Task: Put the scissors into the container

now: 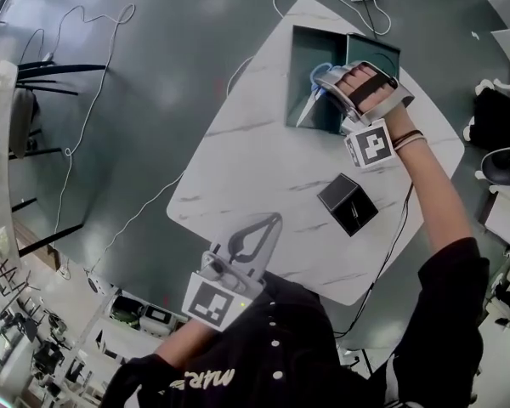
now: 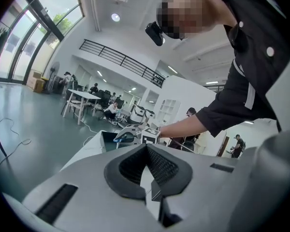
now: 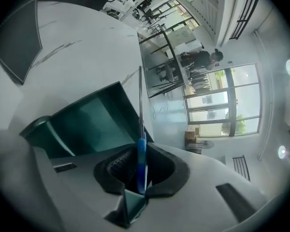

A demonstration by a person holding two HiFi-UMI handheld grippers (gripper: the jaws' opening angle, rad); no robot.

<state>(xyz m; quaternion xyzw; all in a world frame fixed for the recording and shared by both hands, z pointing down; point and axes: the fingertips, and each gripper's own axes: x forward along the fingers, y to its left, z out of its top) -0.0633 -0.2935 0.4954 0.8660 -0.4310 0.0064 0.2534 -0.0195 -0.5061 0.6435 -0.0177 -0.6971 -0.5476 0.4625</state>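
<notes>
Only readable text is white lettering on the person's black shirt, upside down in the head view. It looks like "MAR"; the rest is lost in folds. The near marker cube, just off the table near edge, and the far marker cube, by the table's right edge, carry black-and-white square codes with no letters or numbers. Neither gripper view shows legible print.

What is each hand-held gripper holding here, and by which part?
Right hand-held gripper clamps the scissors by their blue handle; left hand-held gripper holds nothing.
</notes>
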